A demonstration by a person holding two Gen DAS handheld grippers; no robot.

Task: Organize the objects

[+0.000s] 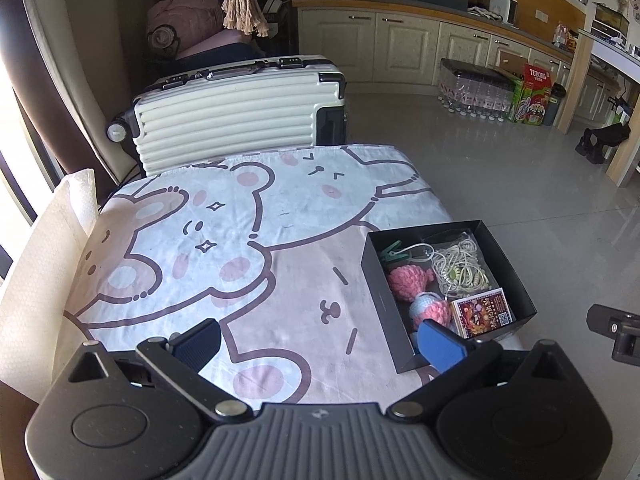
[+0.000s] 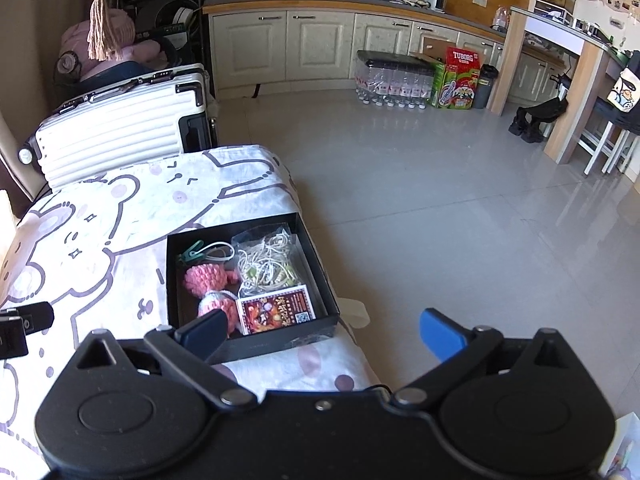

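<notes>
A black open box (image 1: 376,280) (image 2: 318,280) sits at the right edge of a table covered with a cartoon bear cloth (image 1: 224,248) (image 2: 92,232). Inside lie a green clip (image 1: 394,251) (image 2: 191,252), a pink crochet toy (image 1: 408,282) (image 2: 204,278), a pink and blue crochet toy (image 1: 430,308) (image 2: 214,303), a bag of cords (image 1: 460,266) (image 2: 268,264) and a red card pack (image 1: 482,312) (image 2: 276,314). My left gripper (image 1: 320,344) is open and empty above the cloth, left of the box. My right gripper (image 2: 322,336) is open and empty at the box's near right corner.
A white suitcase (image 1: 236,112) (image 2: 116,124) stands behind the table. White paper towel (image 1: 48,264) lies at the table's left edge. Beyond are grey floor tiles (image 2: 440,208), cabinets (image 2: 320,44), packed water bottles (image 2: 392,80) and a Tuborg carton (image 2: 460,80).
</notes>
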